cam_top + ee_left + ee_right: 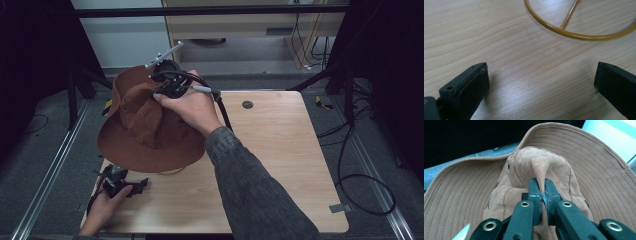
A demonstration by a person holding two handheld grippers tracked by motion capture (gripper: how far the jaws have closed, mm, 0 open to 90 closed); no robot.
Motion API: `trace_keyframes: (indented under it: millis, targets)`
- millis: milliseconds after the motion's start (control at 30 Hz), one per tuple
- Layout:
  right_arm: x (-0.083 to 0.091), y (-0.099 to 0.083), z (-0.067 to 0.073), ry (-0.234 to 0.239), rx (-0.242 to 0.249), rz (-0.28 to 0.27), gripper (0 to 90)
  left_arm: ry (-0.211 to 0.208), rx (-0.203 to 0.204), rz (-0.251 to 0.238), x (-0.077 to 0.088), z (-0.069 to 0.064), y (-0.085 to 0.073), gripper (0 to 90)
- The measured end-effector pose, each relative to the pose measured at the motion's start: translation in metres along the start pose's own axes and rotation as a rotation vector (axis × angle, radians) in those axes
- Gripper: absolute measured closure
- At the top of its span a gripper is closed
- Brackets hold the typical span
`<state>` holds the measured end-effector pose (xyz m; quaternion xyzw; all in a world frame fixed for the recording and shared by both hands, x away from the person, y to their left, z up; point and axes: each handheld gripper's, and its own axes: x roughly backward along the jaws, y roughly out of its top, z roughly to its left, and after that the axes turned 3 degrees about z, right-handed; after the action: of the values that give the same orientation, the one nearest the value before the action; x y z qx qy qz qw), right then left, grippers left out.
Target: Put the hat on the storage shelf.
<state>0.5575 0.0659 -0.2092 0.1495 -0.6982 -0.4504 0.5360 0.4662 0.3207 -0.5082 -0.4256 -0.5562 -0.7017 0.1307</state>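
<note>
The right claw (pixel 543 195) is clenched on a fold of the crown of a brown hat (pixel 142 125), holding it up over the 9 o'clock side of the bench (pixel 280 150). The left claw (pixel 125 186) rests low at 7 o'clock, its jaws spread wide with nothing between them, facing a yellow wire ring (pixel 579 36) lying on the wood.
</note>
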Motion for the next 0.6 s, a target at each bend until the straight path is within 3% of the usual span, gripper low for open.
trace_keyframes:
  millis: [600]
  targets:
    - [-0.016, -0.010, -0.004, 0.009, -0.023, 0.038, 84.4, 0.000, -0.001, 0.000, 0.000, 0.000, 0.000, 0.0]
